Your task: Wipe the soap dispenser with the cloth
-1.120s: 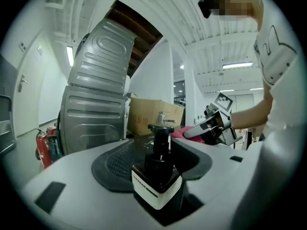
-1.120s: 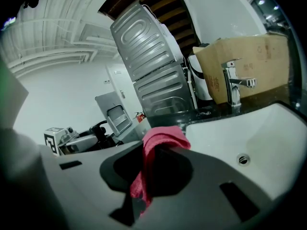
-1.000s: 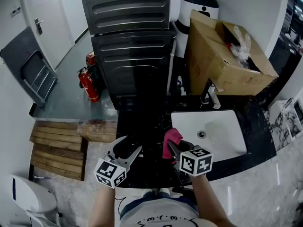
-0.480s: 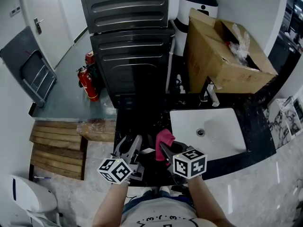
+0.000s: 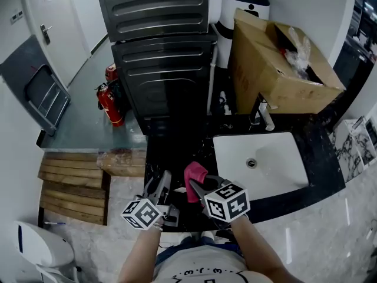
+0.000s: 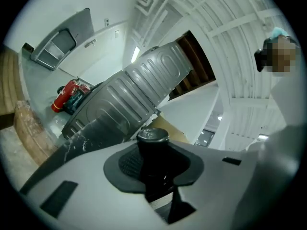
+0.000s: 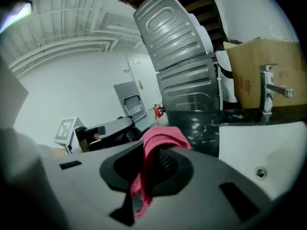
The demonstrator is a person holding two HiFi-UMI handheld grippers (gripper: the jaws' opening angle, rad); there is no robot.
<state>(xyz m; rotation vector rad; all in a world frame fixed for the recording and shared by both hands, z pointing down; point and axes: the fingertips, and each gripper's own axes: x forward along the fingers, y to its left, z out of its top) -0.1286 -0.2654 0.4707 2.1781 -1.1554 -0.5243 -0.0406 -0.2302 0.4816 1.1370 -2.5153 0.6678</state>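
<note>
Soap dispenser (image 6: 152,150) stands in the left gripper (image 5: 160,184), whose jaws have just been closing on it. The right gripper (image 5: 203,188) pinches the pink cloth (image 7: 160,139). Best to hold steady and wipe all around.

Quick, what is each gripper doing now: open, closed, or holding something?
The left gripper: fingers have just been closing, now shut on the dark soap dispenser.
The right gripper: closed on the pink cloth.
</note>
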